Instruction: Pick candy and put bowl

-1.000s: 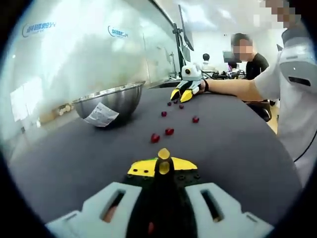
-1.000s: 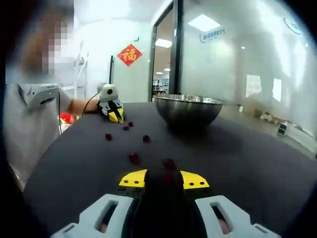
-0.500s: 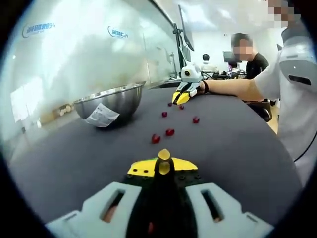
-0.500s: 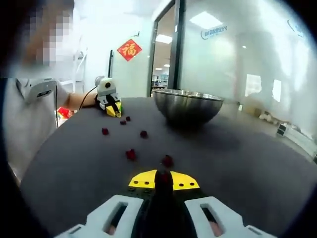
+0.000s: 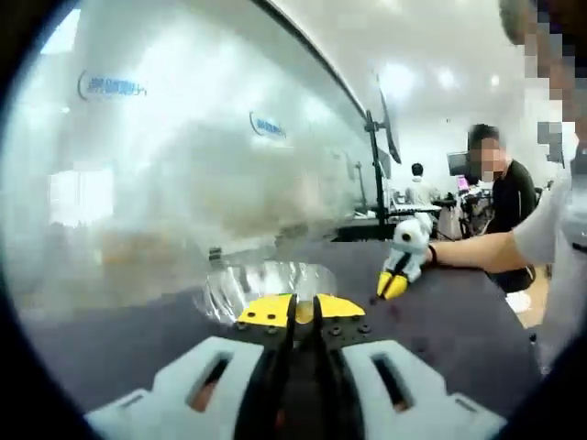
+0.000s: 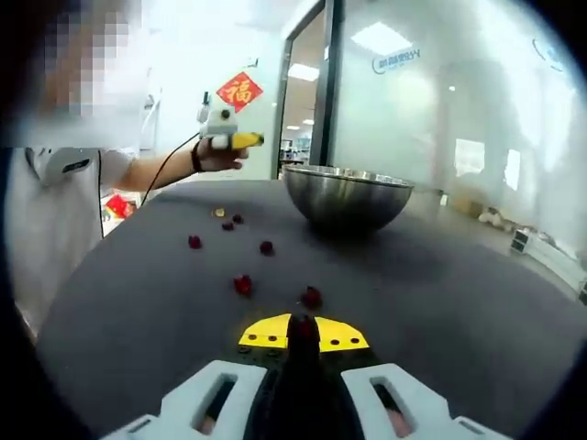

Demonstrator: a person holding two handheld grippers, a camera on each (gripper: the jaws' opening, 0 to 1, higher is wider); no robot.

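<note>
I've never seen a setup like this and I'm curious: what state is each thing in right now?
Left hand-held gripper: lifted off the table, jaws together on something yellow.
Right hand-held gripper: low over the table, jaws shut on a red candy.
Bowl: upright on the table; contents hidden.
Loose red candies: scattered on the dark table, not yet in the bowl.

Left gripper view: raised above dark table [image 5: 459,339], looking down along own jaws at steel bowl [image 5: 266,286] close below, glass wall beyond; right gripper [image 5: 393,284] seen farther off.

Right gripper view: low near table [image 6: 440,275], facing across it toward bowl [image 6: 347,197], with left gripper [image 6: 240,140] lifted.

Shared: bowl, table.
</note>
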